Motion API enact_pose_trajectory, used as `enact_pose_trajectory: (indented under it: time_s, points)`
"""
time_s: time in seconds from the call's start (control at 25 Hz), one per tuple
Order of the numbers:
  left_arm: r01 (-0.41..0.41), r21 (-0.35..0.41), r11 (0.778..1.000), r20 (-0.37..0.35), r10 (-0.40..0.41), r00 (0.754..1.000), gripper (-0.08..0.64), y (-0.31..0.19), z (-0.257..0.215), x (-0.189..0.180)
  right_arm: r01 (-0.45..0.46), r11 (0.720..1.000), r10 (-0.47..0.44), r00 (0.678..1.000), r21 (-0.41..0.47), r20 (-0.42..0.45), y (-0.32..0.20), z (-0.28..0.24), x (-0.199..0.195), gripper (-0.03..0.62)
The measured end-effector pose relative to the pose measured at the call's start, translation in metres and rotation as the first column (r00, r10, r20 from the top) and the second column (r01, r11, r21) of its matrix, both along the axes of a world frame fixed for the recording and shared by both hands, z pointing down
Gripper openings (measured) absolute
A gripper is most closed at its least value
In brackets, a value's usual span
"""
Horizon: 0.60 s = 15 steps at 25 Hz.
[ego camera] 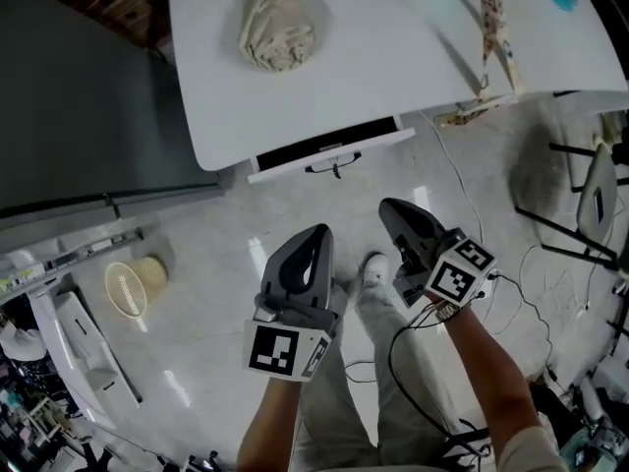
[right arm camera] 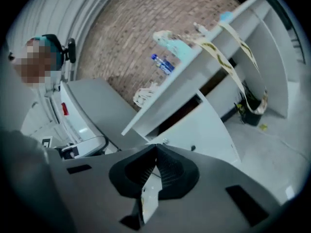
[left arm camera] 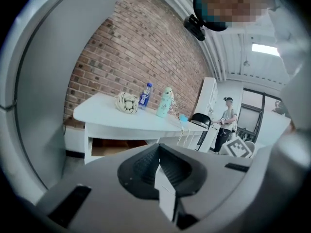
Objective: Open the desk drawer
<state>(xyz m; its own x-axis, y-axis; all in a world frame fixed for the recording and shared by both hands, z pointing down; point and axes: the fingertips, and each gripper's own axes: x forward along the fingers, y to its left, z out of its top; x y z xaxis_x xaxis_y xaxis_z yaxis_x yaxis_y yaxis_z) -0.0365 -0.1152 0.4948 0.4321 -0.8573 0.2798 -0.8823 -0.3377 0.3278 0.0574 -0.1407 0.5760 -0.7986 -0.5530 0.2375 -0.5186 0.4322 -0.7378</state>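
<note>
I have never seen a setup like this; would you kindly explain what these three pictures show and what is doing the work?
No robot here: a person holds a two-jaw gripper in each hand. The head view looks down from a camera on the person's head, with the left gripper and right gripper short of the white desk. The other two pictures come from cameras riding on each gripper. On the desk lies a beige bundle; the desk drawer stands slightly open. Both grippers are shut and hold nothing.

A brick wall (left arm camera: 121, 47) rises behind the white desk (ego camera: 393, 57). Pale glossy floor (ego camera: 221, 298) spreads in front of it, and a ceiling light (left arm camera: 265, 49) glows beyond its far end.
</note>
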Motion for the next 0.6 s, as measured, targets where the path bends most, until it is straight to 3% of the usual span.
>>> enact_pose_trajectory:
  time_s: [0.16,0.36,0.52,0.6]
  points:
    - [0.018,0.078,0.997,0.006,-0.019,1.0,0.006,0.001,-0.075,0.001,0.079,0.974,-0.072,0.997,0.212,-0.037,-0.009,-0.109,0.011,0.026]
    - [0.007,0.137,0.991,0.025,-0.01,1.0,0.006,0.036,-0.194,0.002,0.223,0.879,-0.189,0.974,0.421,-0.123,0.008,-0.27,0.02,0.026]
    - [0.05,0.2,0.978,0.0,-0.051,0.999,0.006,0.058,-0.273,-0.001,0.238,0.782,-0.133,0.967,0.576,-0.219,0.011,-0.37,0.043,0.026]
    - [0.065,0.222,0.973,0.001,-0.067,0.998,0.006,0.068,-0.301,-0.002,0.23,0.747,-0.08,0.963,0.623,-0.259,0.013,-0.404,0.063,0.026]
